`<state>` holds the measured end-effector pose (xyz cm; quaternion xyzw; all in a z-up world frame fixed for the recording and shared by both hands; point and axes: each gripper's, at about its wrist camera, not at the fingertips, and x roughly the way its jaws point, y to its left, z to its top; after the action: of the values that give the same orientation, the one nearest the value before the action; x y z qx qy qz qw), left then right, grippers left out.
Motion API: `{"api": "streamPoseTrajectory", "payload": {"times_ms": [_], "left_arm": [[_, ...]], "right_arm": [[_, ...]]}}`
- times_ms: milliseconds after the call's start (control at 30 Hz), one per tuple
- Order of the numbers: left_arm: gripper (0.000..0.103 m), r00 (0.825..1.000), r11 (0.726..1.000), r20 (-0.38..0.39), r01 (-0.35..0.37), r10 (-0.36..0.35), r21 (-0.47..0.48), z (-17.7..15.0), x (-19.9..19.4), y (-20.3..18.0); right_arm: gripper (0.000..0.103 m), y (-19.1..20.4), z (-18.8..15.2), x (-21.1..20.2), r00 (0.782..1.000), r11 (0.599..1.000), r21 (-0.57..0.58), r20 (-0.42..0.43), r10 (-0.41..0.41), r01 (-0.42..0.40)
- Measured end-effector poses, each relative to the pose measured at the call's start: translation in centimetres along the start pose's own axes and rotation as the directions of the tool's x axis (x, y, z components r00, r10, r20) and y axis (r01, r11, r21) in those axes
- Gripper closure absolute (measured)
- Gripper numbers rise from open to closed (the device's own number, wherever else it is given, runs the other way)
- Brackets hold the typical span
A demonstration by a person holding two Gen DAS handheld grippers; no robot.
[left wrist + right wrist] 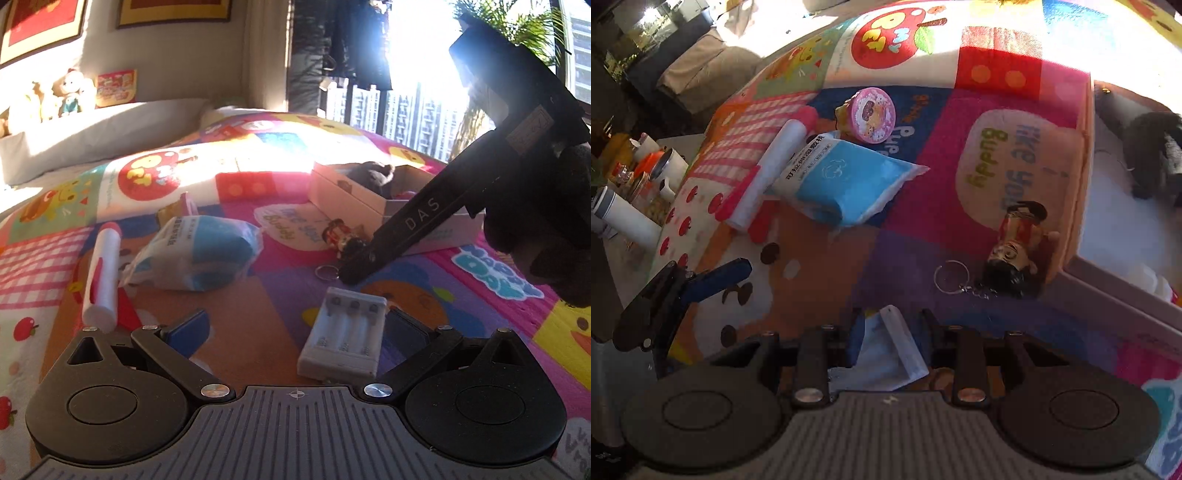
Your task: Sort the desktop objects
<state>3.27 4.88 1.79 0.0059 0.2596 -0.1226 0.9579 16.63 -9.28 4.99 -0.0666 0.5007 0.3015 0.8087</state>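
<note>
My left gripper (295, 328) is open over the colourful mat; a white battery holder (343, 334) lies between its fingers, nearer the right one. My right gripper (351, 273) comes in from the right, its tips low on the mat beside a figurine keychain (341, 236). In the right wrist view the right gripper (888, 339) stands narrowed around the end of the battery holder (886, 354); contact is unclear. The keychain (1015, 247) lies ahead by the open cardboard box (1086, 155). A blue-white tissue pack (195, 251), a white marker (101, 273) and a pink-lidded tin (871, 114) lie to the left.
The box (351, 192) holds a dark fuzzy item (373, 175). Grey pillows (92, 136) and soft toys (70, 92) are at the back left. A side table with cups and bottles (635, 184) stands beyond the mat's left edge. The left gripper's finger (713, 277) shows in the right view.
</note>
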Motion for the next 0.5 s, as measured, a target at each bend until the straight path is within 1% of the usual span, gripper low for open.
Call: {"api": "streamPoseTrajectory", "payload": {"times_ms": [33,100,167,233,300,333,367,400,433,500], "left_arm": [[0.0,1.0,1.0,-0.006,0.002,-0.002,0.007,-0.1,0.0,-0.3],[0.0,1.0,1.0,-0.018,-0.003,0.003,0.012,-0.2,-0.1,-0.6],[0.0,1.0,1.0,-0.026,-0.012,0.012,0.008,-0.3,-0.2,-0.7],[0.0,0.999,1.0,-0.033,-0.026,0.026,-0.006,-0.6,-0.4,-0.7],[0.0,0.998,0.998,-0.036,-0.051,0.05,-0.03,-0.7,-0.8,-0.5],[0.0,0.997,0.997,-0.038,-0.062,0.06,-0.041,-0.8,-1.0,-0.3],[0.0,0.997,0.996,-0.039,-0.07,0.068,-0.05,-0.9,-1.2,-0.2],[0.0,0.997,0.995,-0.038,-0.075,0.073,-0.06,-1.1,-1.5,-0.1],[0.0,0.997,0.994,-0.037,-0.077,0.075,-0.071,-1.2,-1.7,0.1],[0.0,0.996,0.992,-0.037,-0.08,0.077,-0.102,-1.3,-1.9,0.4]], "right_arm": [[0.071,0.2,-0.7,-1.0,0.995,0.997,-0.031,0.081,-0.065,0.068],[0.071,0.2,-1.5,-1.9,0.968,0.983,-0.041,0.19,-0.166,0.177],[0.071,0.3,-1.5,-1.8,0.935,0.964,-0.03,0.252,-0.25,0.266],[0.071,0.7,-1.5,-0.8,0.898,0.938,-0.036,0.305,-0.317,0.344],[0.071,1.1,-1.1,0.6,0.869,0.913,-0.046,0.329,-0.37,0.406],[0.071,1.2,-0.8,1.4,0.86,0.901,-0.047,0.326,-0.393,0.43],[0.071,1.2,-0.6,2.1,0.858,0.896,-0.05,0.314,-0.406,0.442],[0.071,1.3,-0.4,2.7,0.863,0.897,-0.061,0.307,-0.401,0.439],[0.071,1.4,-0.3,3.1,0.862,0.893,-0.067,0.3,-0.408,0.446],[0.072,1.6,-0.5,3.5,0.854,0.88,-0.073,0.289,-0.432,0.47]]}}
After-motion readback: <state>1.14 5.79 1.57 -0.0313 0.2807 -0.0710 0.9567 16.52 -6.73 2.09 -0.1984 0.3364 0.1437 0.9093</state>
